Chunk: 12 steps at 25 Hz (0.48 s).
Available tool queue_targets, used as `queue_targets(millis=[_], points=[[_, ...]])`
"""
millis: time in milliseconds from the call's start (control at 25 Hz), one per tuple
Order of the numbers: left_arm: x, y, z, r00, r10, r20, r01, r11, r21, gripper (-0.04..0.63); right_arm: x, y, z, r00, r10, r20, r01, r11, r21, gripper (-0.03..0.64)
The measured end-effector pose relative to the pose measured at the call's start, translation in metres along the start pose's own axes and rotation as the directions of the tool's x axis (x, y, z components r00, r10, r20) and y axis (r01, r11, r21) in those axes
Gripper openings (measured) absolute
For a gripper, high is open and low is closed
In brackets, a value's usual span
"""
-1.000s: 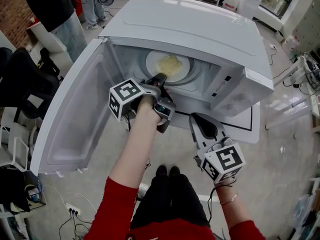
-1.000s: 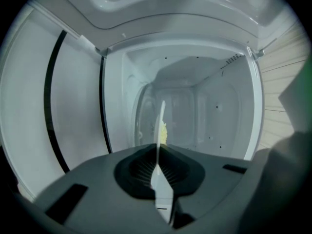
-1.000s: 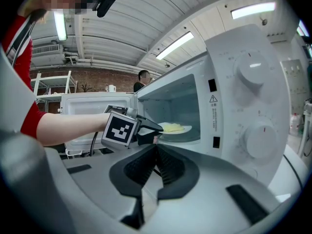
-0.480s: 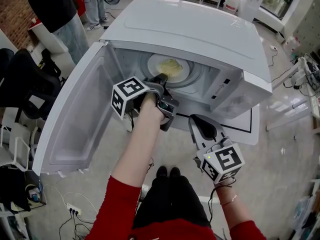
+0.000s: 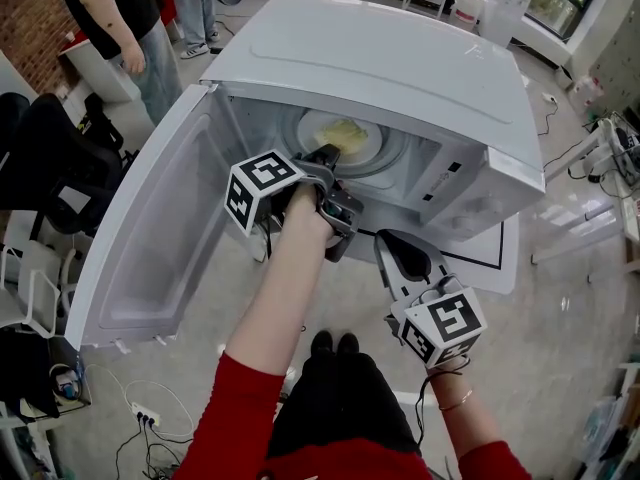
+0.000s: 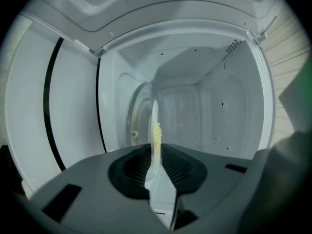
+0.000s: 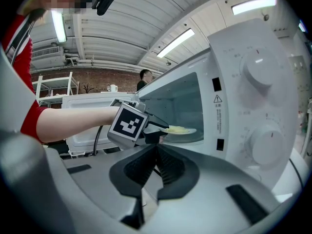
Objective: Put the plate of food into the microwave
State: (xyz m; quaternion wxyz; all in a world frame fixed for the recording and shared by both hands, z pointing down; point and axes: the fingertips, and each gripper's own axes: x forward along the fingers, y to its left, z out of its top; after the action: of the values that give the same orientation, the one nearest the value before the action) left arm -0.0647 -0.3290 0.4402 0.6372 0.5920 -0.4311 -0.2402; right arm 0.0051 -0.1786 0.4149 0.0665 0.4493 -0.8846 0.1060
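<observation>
A white plate with pale yellow food lies on the turntable inside the open white microwave. My left gripper reaches into the cavity at the plate's near rim. In the left gripper view the plate shows edge-on between the jaws, which are opening, and a narrow gap shows beside the rim. My right gripper hangs shut and empty in front of the microwave, below its control panel. The right gripper view shows the plate inside the cavity beyond the right gripper.
The microwave door stands swung wide to the left. The control panel with two knobs is on the right. A person stands at the back left beside dark chairs. Cables lie on the floor.
My left gripper has edged slightly right and deeper at the plate's rim. The person at the back left has shifted. My right gripper has barely moved.
</observation>
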Motion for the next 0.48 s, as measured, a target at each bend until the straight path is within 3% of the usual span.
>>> queue_targets(millis=[480], points=[[-0.004,-0.0048,-0.0047,0.998,0.063,-0.028,-0.063,0.998,-0.025,0.184,0.0002,-0.0005,0.0081,1.0,0.005,-0.001,-0.005,1.0,0.006,0.014]])
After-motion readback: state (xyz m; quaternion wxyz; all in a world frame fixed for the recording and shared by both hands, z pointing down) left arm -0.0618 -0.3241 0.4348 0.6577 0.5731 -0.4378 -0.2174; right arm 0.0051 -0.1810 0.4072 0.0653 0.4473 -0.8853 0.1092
